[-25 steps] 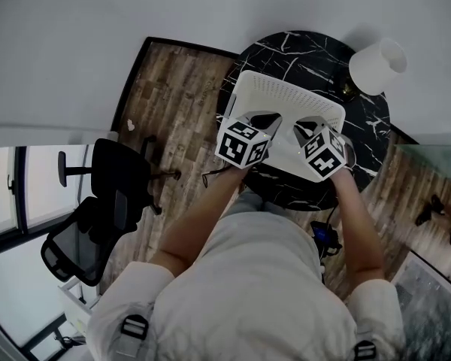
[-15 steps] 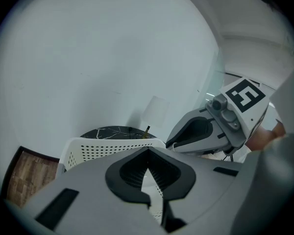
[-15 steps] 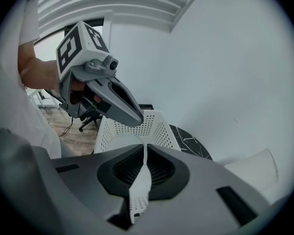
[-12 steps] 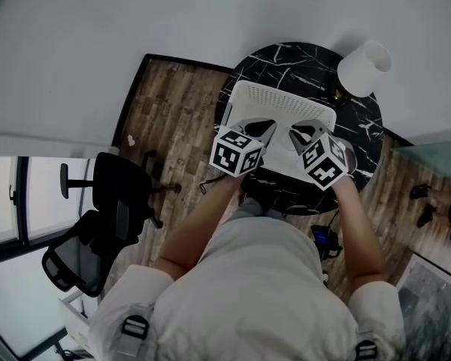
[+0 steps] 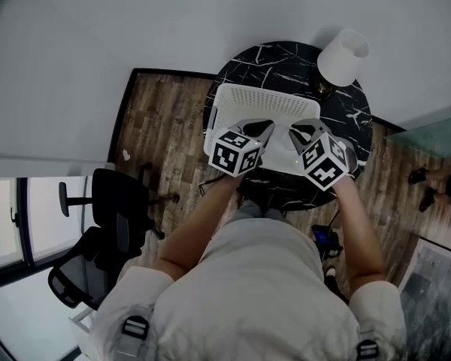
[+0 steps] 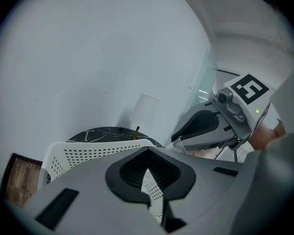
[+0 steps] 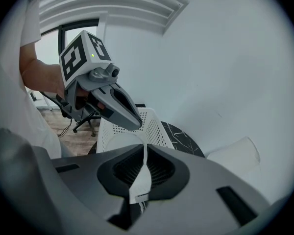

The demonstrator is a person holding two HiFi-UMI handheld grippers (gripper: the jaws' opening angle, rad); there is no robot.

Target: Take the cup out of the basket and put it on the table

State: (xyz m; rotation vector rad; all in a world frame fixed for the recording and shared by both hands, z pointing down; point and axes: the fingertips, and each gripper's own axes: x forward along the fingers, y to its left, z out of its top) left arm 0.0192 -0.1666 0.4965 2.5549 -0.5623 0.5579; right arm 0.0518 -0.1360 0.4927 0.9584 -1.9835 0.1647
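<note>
Both jaw pairs closed, empty | left gripper (image 5: 265, 128), right gripper (image 5: 298, 131) over basket (image 5: 237, 100) | cup unseen

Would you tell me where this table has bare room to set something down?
The widest bare patch of the round black marble table is its far arc, between the white perforated basket and the wall, left of the white lamp. A narrower strip flanks the basket's right side. The near edge is crowded by the left hand-held gripper and right hand-held gripper.
</note>
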